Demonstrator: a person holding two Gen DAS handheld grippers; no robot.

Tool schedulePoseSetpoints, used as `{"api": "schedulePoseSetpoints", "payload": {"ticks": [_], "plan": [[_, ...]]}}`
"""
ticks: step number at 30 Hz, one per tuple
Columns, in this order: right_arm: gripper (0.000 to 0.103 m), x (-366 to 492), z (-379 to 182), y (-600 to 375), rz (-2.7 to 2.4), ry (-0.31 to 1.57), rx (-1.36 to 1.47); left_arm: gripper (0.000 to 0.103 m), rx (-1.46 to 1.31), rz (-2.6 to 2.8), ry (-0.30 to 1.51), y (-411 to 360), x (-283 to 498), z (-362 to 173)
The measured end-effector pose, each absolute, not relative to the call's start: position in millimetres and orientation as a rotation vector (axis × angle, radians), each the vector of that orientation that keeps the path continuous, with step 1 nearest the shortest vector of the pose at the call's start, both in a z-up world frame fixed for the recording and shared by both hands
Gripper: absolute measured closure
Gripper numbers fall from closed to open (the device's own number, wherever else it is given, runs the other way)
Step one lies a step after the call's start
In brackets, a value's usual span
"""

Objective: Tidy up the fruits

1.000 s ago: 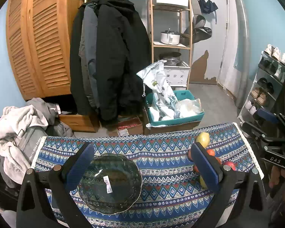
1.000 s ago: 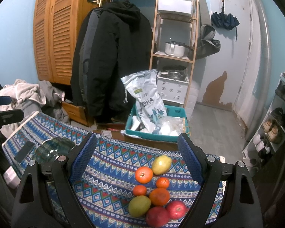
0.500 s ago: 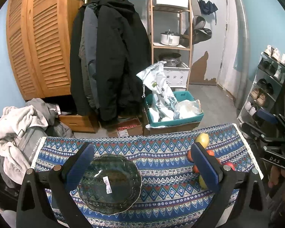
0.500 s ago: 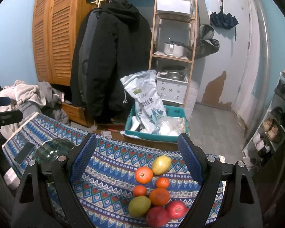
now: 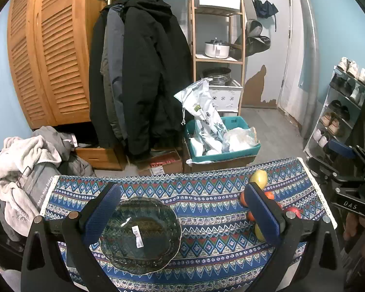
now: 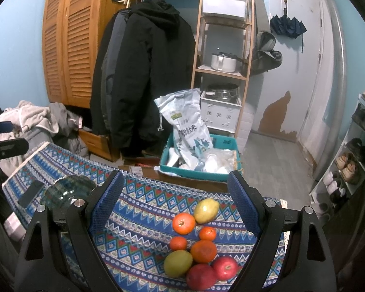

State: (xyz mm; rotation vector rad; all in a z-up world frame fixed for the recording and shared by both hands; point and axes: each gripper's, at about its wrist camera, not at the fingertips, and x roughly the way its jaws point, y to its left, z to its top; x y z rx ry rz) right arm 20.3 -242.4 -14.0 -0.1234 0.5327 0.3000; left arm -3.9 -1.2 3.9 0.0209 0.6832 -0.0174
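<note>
I'm hovering my right hand-held gripper (image 6: pixel 175 209), jaws wide and empty, directly over the round orange, yellow-green and red fruit cluster (image 6: pixel 197 243) on the patterned-cloth bench (image 6: pixel 138 221), while the empty dark glass scalloped bowl (image 5: pixel 141 236) is sitting under my wide-open left hand-held gripper (image 5: pixel 182 216).

Dark coats (image 5: pixel 143 77) hang on rail beside louvred wooden wardrobe (image 5: pixel 48 56). Wooden shelf unit (image 5: pixel 217 48) carries white pot (image 5: pixel 216 48) and white crate (image 5: pixel 225 96). Teal bin (image 5: pixel 221 143) on floor holds printed sack (image 6: pixel 187 129). Pile of clothes (image 5: pixel 24 160) at left. Shoe rack (image 5: pixel 340 107) along right wall. Folded umbrella (image 6: pixel 288 26) hangs by door.
</note>
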Motion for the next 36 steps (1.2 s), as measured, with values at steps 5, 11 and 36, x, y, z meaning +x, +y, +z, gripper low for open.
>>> {"api": "schedulePoseSetpoints", "payload": {"ticks": [5,11,36], "plan": [[0.017,20,-16,-243,0.303,0.533,-0.121,0.001,0.022,-0.014,0.682,-2,-3,5],[0.017,20,-16,-243,0.304,0.536,-0.123,0.001,0.019,-0.014,0.682,-1,-3,5],[0.017,21,-19,-245,0.300,0.546,-0.135,0.001,-0.009,-0.007,0.696,6,-3,2]]}}
